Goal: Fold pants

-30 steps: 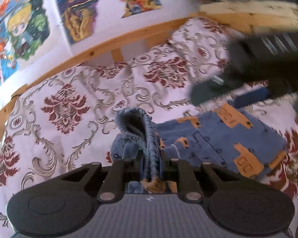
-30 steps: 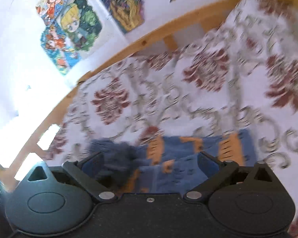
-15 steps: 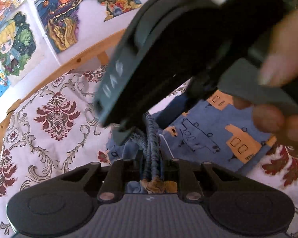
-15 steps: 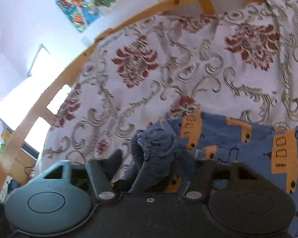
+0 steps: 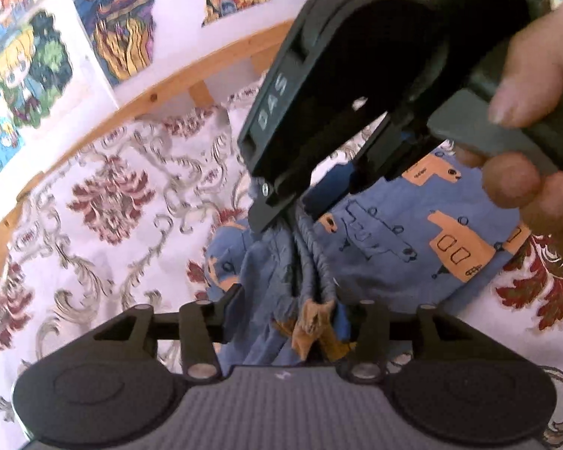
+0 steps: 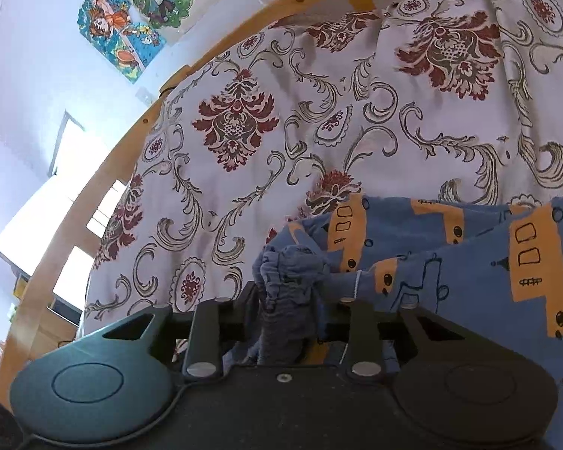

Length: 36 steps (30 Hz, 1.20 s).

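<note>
1. My left gripper [image 5: 300, 300] has its jaws standing wide, with the bunched waistband [image 5: 311, 262] of the pants [image 5: 413, 247] hanging loose between them; they don't look pressed on it.
2. My right gripper [image 6: 300, 300] also has waistband cloth between its jaws. The jaws are part open, and I cannot tell whether they pinch it.
3. In the left view, my right gripper's fingers [image 5: 270, 210] reach down onto that same bunch, with my hand [image 5: 536, 142] round the handle.
4. The pants lie on the bed [image 6: 244, 172], away from its wooden rail [image 6: 94, 202], legs trailing flat to the right.
5. I judge them light, soft and limp: thin blue knit printed with orange trucks. They will sag and slide, not hold a crease.
6. The ribbed, gathered elastic is thickest, so I would grip there, at its two ends.
7. The bedspread is pale cloth with dark red damask scrolls.
</note>
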Available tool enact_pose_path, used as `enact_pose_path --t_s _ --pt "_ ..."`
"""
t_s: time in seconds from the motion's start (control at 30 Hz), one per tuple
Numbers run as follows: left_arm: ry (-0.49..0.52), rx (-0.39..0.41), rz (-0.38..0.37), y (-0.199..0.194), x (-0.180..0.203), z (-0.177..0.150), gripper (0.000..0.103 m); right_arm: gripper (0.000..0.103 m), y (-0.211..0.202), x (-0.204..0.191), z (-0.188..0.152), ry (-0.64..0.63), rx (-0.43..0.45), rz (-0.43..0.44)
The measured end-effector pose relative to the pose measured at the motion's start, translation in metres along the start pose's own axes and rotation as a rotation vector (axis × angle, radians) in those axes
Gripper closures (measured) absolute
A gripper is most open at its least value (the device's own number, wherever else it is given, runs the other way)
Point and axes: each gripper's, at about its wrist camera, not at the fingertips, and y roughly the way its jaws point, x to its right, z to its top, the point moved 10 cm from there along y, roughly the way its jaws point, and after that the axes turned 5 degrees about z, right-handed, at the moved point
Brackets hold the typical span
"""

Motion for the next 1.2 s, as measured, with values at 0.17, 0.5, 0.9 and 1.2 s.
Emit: enact_pose_path --t_s 0.17,0.5,0.9,1.2 --pt "-0.061 -0.046 -0.043 0.004 -0.005 -0.006 0.081 0.072 0.0 0.002 -0.001 0.02 0.006 0.016" --pt "0.0 0.02 -0.002 -0.022 0.0 0.022 0.085 0.078 -0.032 -0.001 0.012 0.015 0.052 0.083" --pt "0.071 0.057 -0.061 -0.025 0.077 0.077 0.084 0.079 -0.098 0.053 0.025 0.005 0.122 0.014" --pt "0.072 0.024 -0.12 -0.012 0.118 0.084 0.084 0.079 -0.115 0.106 0.019 0.065 0.134 -0.036"
